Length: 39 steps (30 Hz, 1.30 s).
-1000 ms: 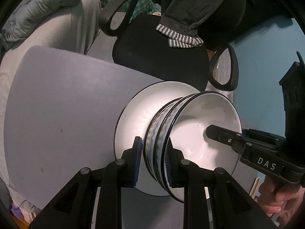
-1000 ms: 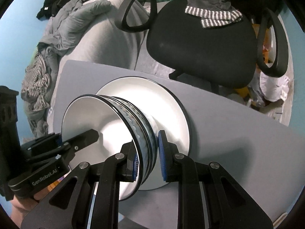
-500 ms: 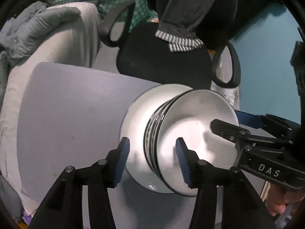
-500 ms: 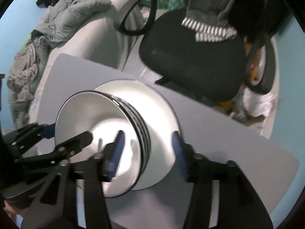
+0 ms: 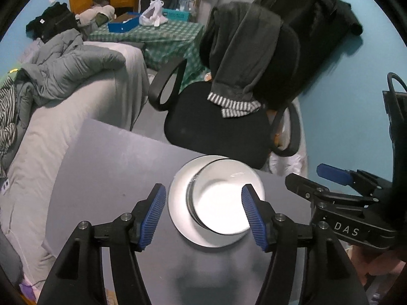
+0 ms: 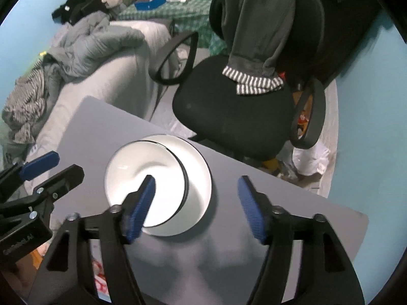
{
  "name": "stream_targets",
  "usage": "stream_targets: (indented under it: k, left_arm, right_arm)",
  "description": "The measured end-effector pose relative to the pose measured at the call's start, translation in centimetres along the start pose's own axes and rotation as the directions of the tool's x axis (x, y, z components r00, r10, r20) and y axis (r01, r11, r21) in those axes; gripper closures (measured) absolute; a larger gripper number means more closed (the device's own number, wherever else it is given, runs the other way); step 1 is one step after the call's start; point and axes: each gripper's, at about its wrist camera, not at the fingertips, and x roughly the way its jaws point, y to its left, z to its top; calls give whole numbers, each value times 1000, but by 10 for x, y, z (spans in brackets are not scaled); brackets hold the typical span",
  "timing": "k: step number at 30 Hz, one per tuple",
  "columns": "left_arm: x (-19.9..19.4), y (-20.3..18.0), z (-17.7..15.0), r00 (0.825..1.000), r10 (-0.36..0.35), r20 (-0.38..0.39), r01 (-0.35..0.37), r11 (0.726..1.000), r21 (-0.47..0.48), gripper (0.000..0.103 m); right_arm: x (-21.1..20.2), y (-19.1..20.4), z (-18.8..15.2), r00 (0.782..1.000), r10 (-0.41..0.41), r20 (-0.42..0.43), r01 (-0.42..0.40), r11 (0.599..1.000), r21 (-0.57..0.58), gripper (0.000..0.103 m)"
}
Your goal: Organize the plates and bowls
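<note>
A stack of white bowls (image 5: 220, 203) with dark rims sits on a white plate (image 5: 178, 211) on the grey table (image 5: 106, 167). My left gripper (image 5: 203, 213) is open and empty, raised above the stack. The stack of bowls (image 6: 142, 175) and the plate (image 6: 201, 180) also show in the right wrist view. My right gripper (image 6: 195, 206) is open and empty, raised above the plate's right side. Each gripper shows at the edge of the other's view.
A black office chair (image 5: 223, 127) with grey clothes draped on it stands just beyond the table's far edge. A bed (image 5: 63, 106) with a grey jacket lies to the left. A blue wall (image 5: 343, 117) is on the right.
Both grippers have let go of the bowl stack, opened wide, and pulled back and up. The bowls rest on the plate.
</note>
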Motion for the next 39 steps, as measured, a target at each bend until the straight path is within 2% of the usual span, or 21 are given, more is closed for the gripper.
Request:
stream_targets:
  k: [2, 6, 13, 15, 18, 22, 27, 39]
  left_arm:
    - [-12, -5, -3, 1000, -5, 19, 5, 1000, -3, 39]
    - [-37, -14, -7, 998, -12, 61, 12, 1000, 2, 25]
    - [-76, -28, -15, 995, 24, 100, -30, 998, 53, 22]
    - [-88, -31, -17, 991, 44, 125, -54, 996, 74, 16]
    - [-106, -36, -20, 986, 45, 158, -60, 994, 95, 16]
    - [-122, -37, -24, 987, 8, 158, -22, 996, 86, 16]
    - [-138, -35, -29, 986, -5, 169, -8, 997, 76, 16]
    - [-151, -41, -43, 983, -37, 177, 19, 995, 101, 16]
  right_arm:
    - [-16, 0, -3, 1000, 1, 30, -2, 1000, 9, 32]
    - [-41, 3, -7, 998, 4, 66, -5, 1000, 14, 32]
    - [-86, 5, -15, 991, 10, 135, -15, 999, 35, 32]
    - [-99, 5, -18, 988, -1, 151, -6, 999, 40, 32]
    - [-114, 6, -22, 985, -23, 172, 17, 999, 35, 32]
    - [-134, 9, -30, 978, -32, 207, 25, 999, 33, 31]
    - [-151, 10, -42, 970, -50, 238, 38, 998, 52, 31]
    - [-179, -3, -66, 961, -72, 267, 38, 991, 132, 31]
